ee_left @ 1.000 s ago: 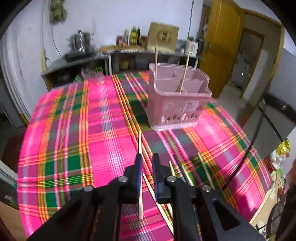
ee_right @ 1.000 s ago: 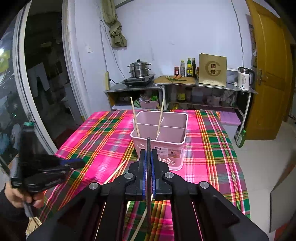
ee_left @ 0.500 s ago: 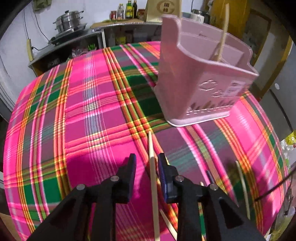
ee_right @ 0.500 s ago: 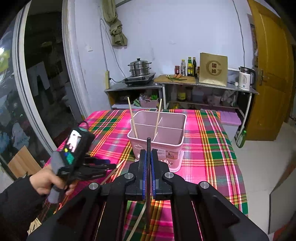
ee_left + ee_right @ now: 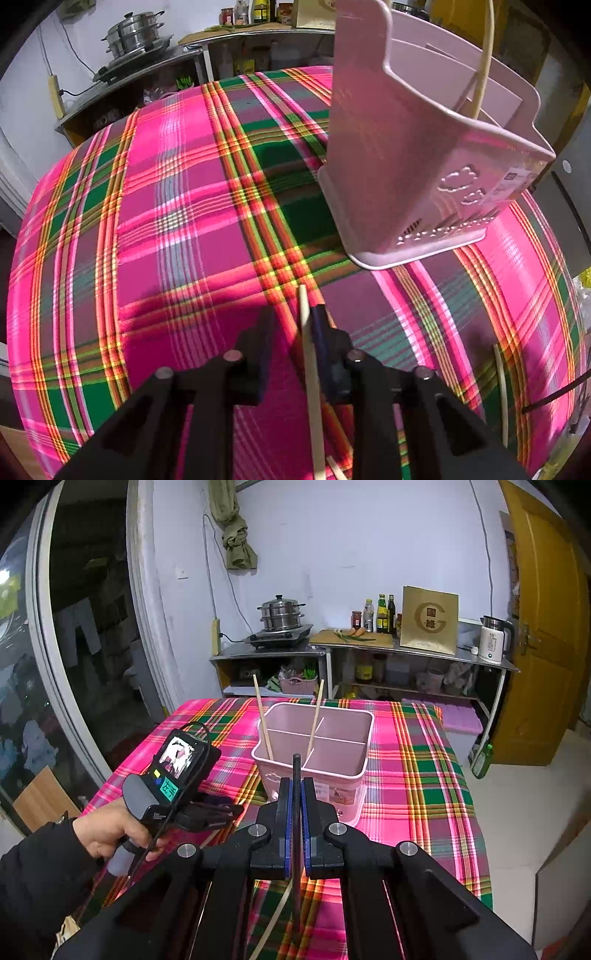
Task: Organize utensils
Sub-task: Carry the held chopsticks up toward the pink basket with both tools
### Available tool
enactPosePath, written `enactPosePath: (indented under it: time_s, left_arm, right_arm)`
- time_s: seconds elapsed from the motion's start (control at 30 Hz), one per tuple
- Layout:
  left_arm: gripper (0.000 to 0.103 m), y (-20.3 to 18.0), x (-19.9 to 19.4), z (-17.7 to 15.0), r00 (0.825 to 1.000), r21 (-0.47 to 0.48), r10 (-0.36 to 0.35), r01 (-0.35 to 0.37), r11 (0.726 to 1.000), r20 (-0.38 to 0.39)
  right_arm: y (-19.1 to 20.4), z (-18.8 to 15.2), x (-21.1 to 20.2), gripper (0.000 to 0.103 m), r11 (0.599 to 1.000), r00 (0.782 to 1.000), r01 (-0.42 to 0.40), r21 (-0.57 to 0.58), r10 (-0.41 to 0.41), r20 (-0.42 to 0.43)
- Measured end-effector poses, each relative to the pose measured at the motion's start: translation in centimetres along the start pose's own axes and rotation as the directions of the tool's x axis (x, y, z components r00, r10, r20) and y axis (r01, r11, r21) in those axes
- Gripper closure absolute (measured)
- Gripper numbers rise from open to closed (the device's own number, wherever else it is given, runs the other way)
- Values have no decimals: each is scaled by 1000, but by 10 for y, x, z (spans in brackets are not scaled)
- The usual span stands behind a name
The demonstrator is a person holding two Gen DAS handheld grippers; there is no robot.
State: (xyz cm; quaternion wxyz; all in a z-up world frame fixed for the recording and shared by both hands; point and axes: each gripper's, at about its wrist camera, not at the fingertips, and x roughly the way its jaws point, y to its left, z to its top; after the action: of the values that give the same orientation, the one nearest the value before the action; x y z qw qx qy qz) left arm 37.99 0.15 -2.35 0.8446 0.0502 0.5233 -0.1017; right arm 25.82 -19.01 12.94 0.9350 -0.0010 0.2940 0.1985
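1. Pale wooden chopstick (image 5: 309,373) is lying on the plaid tablecloth (image 5: 177,229), running lengthwise between the fingers of the left claw (image 5: 291,325). It sits right up against the right-side blue pad, with a visible gap to the other finger, so the left claw is apart and not clamped on it.
2. The right claw (image 5: 296,794) is squeezed together on a thin dark chopstick (image 5: 296,812), which stands upright between the blue pads with its tip poking out above them.
3. The pink utensil holder (image 5: 317,775) sits on the counter just past the right claw. It's divided into compartments, and two light chopsticks (image 5: 263,723) are leaning in it: one in the front-left section, the other roughly along the middle divider, can't tell exactly which slot.
4. From the left wrist view the holder is close by, up and to the right of the claw, not touching it.
5. Another light chopstick (image 5: 501,391) lies on the cloth off to the right, well apart from the first one.
6. The person's left hand (image 5: 114,830) grips the left handle, whose little screen (image 5: 176,755) is lit.
7. Background: a steel steamer pot (image 5: 281,614) on a hob, bottles, a white kettle (image 5: 493,638) and a yellow door (image 5: 546,627).
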Motion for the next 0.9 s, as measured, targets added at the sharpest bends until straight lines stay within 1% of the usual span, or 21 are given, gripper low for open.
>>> enactPosePath:
  time_s: [0.03, 0.1, 0.17, 0.33, 0.6, 0.9]
  left_arm:
    - [96, 0, 0, 0, 1000, -1, -1, 1, 1000, -2]
    - [96, 0, -2, 0, 1000, -9, -10, 10, 1000, -4]
    - [97, 1, -7, -2, 999, -16, -33, 34, 999, 11]
    - [97, 4, -37, -4, 995, -22, -48, 50, 999, 84]
    - [97, 2, -104, -10, 973, 2, -57, 58, 998, 223]
    - [97, -2, -156, -19, 946, 31, -69, 62, 998, 316]
  right_arm:
    - [0, 0, 0, 99, 1000, 1000, 1, 3, -1, 1]
    - [0, 0, 1, 99, 1000, 1000, 1, 6, -1, 0]
    - [0, 1, 2, 99, 1000, 1000, 2, 7, -2, 0]
    - [-4, 1, 3, 99, 1000, 1000, 5, 15, -5, 2]
    - [-5, 0, 2, 99, 1000, 1000, 14, 25, -14, 5]
    - [-2, 1, -8, 99, 1000, 1000, 23, 20, -24, 17]
